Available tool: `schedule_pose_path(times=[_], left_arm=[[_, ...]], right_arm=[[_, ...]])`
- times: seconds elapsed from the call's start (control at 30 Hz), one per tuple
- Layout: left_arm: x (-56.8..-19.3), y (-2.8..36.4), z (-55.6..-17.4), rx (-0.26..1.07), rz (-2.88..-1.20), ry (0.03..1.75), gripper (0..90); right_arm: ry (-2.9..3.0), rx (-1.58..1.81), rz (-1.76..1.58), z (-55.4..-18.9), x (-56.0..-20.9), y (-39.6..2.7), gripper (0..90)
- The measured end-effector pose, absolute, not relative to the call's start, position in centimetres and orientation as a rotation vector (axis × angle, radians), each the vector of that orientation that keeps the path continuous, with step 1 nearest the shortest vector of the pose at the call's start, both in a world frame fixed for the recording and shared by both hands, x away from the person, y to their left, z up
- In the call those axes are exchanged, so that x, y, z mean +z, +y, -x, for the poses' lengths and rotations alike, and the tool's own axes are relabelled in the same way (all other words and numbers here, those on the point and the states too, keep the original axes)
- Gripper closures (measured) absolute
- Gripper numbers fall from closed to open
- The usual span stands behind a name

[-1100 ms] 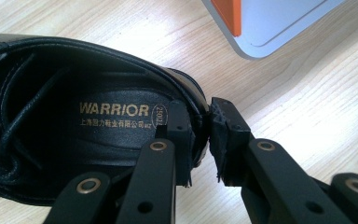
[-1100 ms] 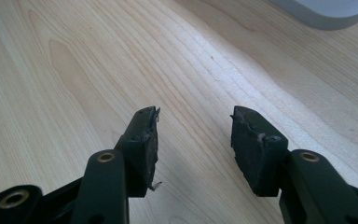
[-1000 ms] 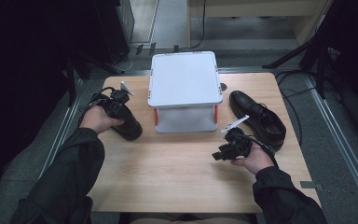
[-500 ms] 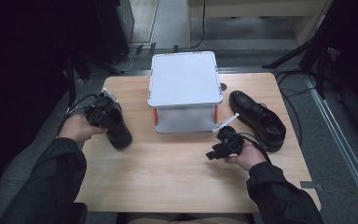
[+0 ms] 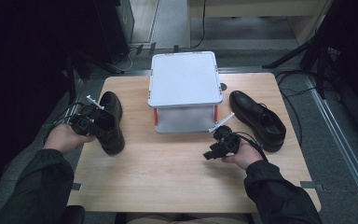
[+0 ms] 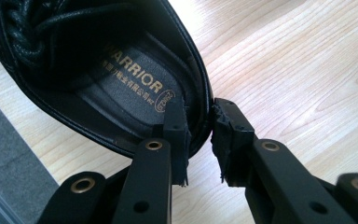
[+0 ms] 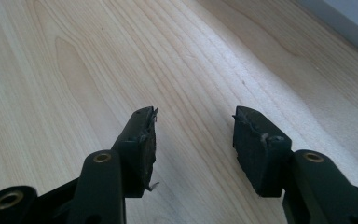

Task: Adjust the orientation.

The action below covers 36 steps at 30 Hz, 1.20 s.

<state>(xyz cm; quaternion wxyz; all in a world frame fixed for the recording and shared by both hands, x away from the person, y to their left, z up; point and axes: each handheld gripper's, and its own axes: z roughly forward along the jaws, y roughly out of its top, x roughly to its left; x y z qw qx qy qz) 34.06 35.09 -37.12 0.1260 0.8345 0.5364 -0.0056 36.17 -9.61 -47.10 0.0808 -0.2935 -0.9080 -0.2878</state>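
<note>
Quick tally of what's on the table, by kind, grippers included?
Black leather lace-up shoes: 2 (left shoe, right shoe)
White lidded plastic box: 1
Black two-jaw grippers: 2 (left gripper, right gripper)
Total: 5

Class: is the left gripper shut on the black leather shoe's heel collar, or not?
Cannot tell: left gripper jaws straddle the black leather shoe, just opening.
</note>
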Motion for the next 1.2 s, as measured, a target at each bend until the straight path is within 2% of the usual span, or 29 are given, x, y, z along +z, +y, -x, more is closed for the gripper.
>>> schedule_pose_path(times=[0.2,0.27,0.5,0.7,0.8,1.2], left_arm=[[-37.2,35.0,-34.5,-0.047,-2.406,1.586,74.4],[-37.0,35.0,-34.5,-0.033,-2.389,1.614,69.6],[-35.3,35.9,-34.9,0.016,-2.241,1.733,65.6],[-34.5,37.7,-35.3,0.037,-2.083,1.9,62.9],[-34.5,38.3,-35.4,0.057,-2.067,1.943,60.3],[-36.6,39.8,-35.8,0.043,-2.005,2.054,59.0]], right_arm=[[-2.713,-0.863,0.883,-36.1,-47.1,-9.9,49.7],[-2.711,-0.86,0.888,-36.0,-47.2,-10.1,49.6],[-2.706,-0.86,0.899,-36.0,-47.2,-10.2,49.5],[-2.703,-0.862,0.92,-35.8,-47.2,-10.8,49.1],[-2.699,-0.857,0.925,-35.7,-47.2,-10.9,49.0],[-2.698,-0.855,0.94,-35.6,-47.3,-11.3,48.9]])
